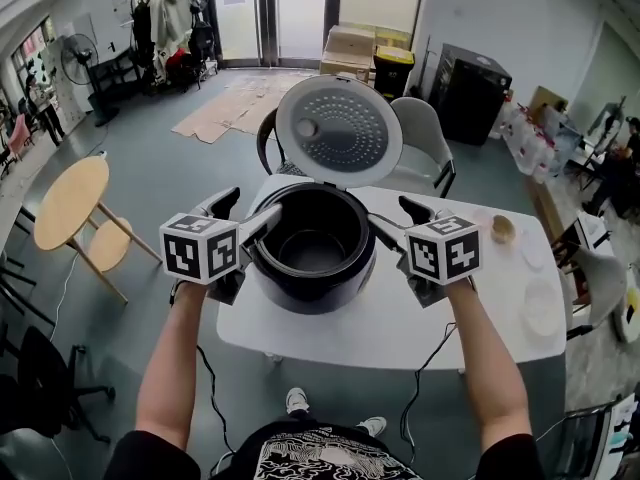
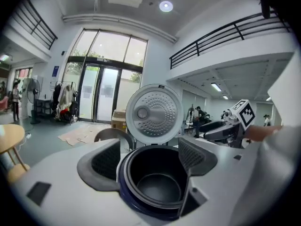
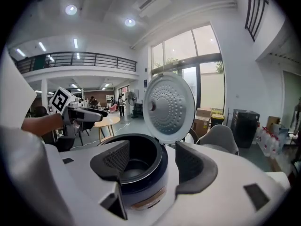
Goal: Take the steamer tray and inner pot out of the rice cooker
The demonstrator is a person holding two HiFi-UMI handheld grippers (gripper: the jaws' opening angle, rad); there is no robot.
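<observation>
From the head view, a rice cooker (image 1: 318, 290) stands on a white table (image 1: 400, 330). Its lid (image 1: 338, 130) is flipped up at the back. The black inner pot (image 1: 312, 250) sits down inside the cooker. The left tongs (image 1: 255, 206) are just beside the cooker's left side and the right tongs (image 1: 388, 212) are just beside its right side, so the cooker is between the two. Both point in at the cooker's top edge. A small bowl (image 1: 503, 228) sits on the table far off to the right. A round wooden table (image 1: 70, 203) stands on the floor to the left.

From the left gripper view, the two jaws stand wide apart. The open cooker (image 2: 141, 206) shows in the gap, with the pot (image 2: 157, 186) deep inside it. The pads do not press on anything, so these tongs hold nothing. The lid (image 2: 153, 113) stands up behind the pot. The other tongs show at the right, in a hand.

From the right gripper view, these jaws are wide apart too. The cooker (image 3: 141, 192) fills the gap, closer to the left jaw than the right one. The pads do not squeeze it, so these tongs hold nothing as well. The lid (image 3: 169, 108) stands up behind, and the left tongs show far off at the left.
</observation>
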